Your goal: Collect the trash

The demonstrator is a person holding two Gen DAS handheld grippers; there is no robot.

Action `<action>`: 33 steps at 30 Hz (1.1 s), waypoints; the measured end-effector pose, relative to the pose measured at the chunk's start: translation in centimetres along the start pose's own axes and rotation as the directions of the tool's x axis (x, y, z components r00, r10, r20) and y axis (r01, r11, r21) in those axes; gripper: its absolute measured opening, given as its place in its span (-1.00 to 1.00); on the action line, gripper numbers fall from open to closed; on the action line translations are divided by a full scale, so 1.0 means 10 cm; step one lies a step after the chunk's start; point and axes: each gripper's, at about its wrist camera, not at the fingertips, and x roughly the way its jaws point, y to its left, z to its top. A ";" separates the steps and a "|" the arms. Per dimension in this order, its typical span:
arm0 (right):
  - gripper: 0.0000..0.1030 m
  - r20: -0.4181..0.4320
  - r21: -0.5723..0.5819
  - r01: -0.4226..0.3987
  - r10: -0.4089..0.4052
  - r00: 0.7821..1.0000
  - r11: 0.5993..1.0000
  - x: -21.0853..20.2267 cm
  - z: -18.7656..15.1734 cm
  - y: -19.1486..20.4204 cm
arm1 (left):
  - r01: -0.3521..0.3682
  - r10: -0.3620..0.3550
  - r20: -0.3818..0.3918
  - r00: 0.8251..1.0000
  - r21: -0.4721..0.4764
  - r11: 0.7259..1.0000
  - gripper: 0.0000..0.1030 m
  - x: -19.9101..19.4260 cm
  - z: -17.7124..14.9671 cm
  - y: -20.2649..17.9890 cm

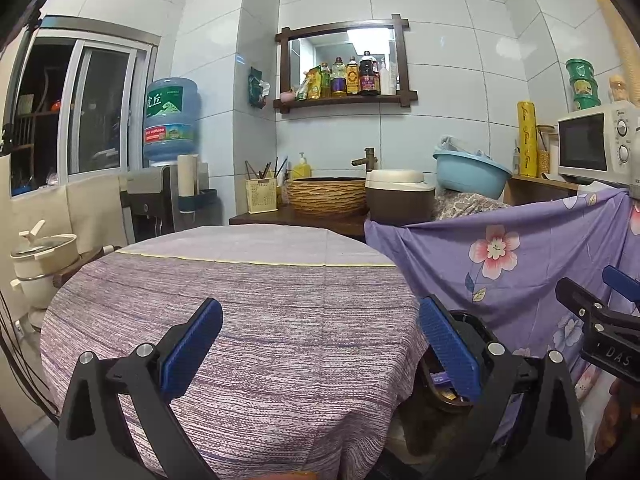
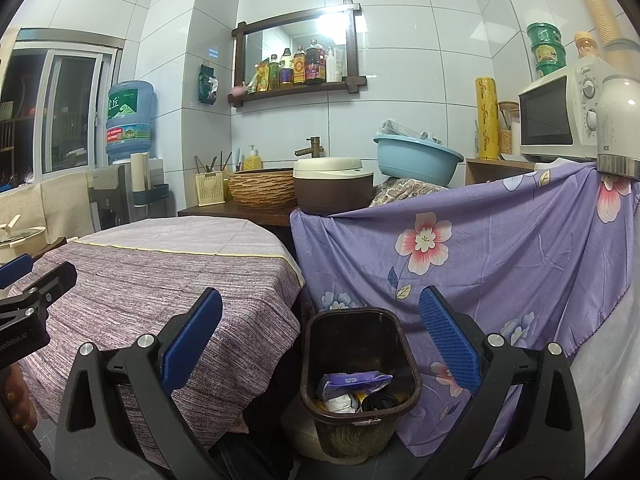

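The task looks nearly done: trash [image 2: 352,390] lies in the bin [image 2: 412,376], the table [image 1: 240,320] shows none, and both the left gripper [image 1: 320,344] and right gripper [image 2: 320,344] hang spread and empty.

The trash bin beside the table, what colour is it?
Dark brown, with trash inside; the bin shows best in the right wrist view.

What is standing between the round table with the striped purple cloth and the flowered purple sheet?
A dark brown plastic trash bin holding wrappers, seen clearly in the right wrist view.
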 end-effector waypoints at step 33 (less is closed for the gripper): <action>0.89 -0.011 0.001 0.002 -0.002 1.000 1.000 0.02 -0.07 0.05 | -0.009 0.009 -0.003 1.000 0.007 1.000 0.90 0.01 0.00 -0.03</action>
